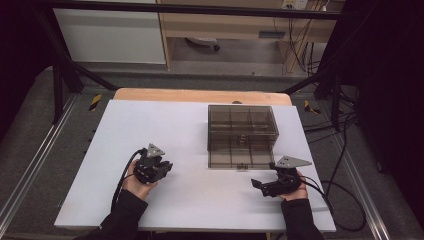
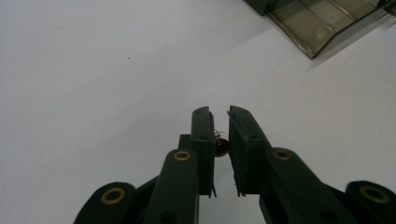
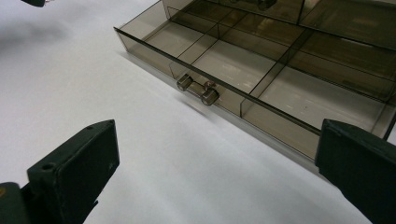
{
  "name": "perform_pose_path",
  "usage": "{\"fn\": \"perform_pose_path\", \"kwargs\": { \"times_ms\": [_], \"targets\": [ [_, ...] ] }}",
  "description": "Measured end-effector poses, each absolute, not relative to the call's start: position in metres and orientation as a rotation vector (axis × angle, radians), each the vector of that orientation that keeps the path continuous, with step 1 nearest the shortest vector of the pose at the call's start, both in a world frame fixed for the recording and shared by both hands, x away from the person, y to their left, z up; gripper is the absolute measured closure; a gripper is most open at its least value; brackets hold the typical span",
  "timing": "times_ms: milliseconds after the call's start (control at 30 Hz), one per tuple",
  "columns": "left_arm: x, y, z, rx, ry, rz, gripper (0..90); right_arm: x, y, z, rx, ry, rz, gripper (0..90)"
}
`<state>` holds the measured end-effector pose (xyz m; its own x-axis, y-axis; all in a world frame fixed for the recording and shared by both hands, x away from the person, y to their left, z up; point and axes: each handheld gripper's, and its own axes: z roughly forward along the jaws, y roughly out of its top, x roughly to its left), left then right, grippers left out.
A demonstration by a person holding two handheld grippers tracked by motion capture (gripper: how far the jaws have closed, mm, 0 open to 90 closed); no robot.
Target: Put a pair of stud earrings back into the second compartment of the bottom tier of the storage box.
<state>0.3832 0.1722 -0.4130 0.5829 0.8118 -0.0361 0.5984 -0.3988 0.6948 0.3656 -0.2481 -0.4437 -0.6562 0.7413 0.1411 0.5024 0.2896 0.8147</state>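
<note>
The left claw (image 2: 220, 112) pinched a tiny bulb (image 2: 221, 145), not yet in the open drawer (image 3: 261, 70) near the worktop's (image 1: 190, 200) right edge; the right claw (image 3: 217, 154) gaped empty

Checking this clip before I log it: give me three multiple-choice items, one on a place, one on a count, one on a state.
1. Where is the organizer box on the table?
A. far right
B. near left
C. left edge
2. How many drawer compartments run along its front wall?
A. one
B. three
C. five
3. How do the right gripper jaws stand?
A. wide open
B. shut on the handle
C. shut on a cable

A, the high view shows it; B, two dividers meet that wall; A, bare table lies between them.
</note>
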Motion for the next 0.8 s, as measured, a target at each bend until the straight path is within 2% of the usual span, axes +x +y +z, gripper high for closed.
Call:
{"fn": "perform_pose_path", "kwargs": {
  "times_ms": [800],
  "targets": [
    [0.39,0.133,-0.403,2.15,1.035,0.373,80.3,0.365,-0.248,-0.444,1.137,2.3,1.297,0.4]
  ]
}}
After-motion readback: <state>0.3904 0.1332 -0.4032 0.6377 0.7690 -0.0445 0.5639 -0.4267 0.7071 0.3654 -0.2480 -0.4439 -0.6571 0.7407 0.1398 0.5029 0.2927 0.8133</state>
